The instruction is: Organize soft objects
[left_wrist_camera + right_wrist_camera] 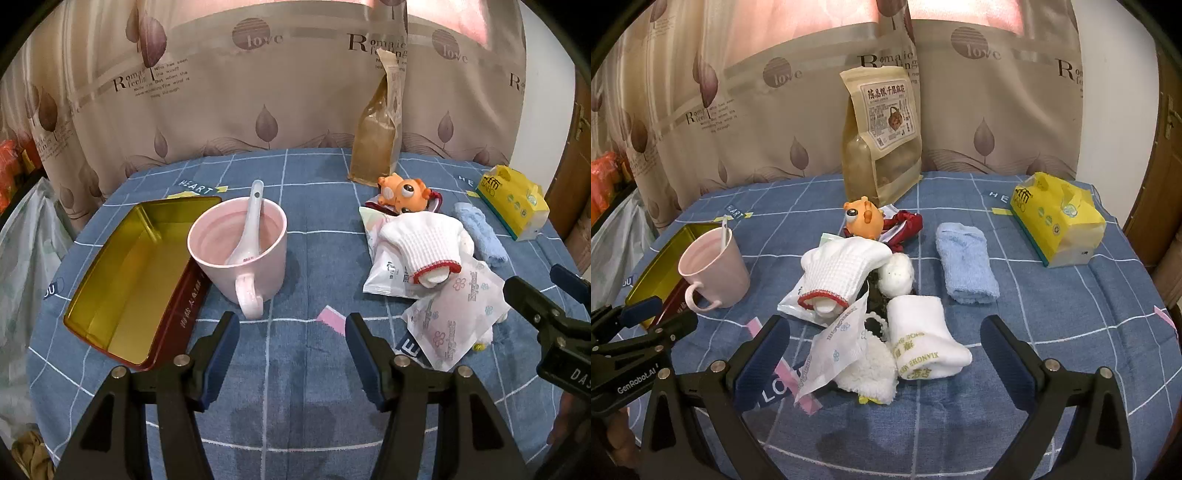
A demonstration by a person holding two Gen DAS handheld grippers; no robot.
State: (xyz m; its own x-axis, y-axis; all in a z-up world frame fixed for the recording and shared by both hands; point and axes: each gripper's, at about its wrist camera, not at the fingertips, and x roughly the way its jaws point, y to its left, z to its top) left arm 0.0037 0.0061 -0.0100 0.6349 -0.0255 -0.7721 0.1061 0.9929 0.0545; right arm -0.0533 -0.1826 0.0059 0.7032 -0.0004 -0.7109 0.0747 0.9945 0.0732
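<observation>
Both claws stand wide open and hold nothing: the left claw [291,354] at lower centre, the right claw [886,354] likewise. The white glove [842,273], blue towel [966,264] and white folded cloth [923,339] lie mid-frame on the blue checked surface [1071,332], the tin [125,277] at left.

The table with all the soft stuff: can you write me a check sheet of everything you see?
Surface: blue checked cloth, covered table.
Job's things: white glove, blue towel, white rolled cloth, fluffy toy, piled centre.
Clutter: pink mug with spoon, gold tin, orange toy, snack bag, tissue pack.
Grippers: left gripper, right gripper open, empty.
Cables: nothing seen.
Surroundings: curtain.
</observation>
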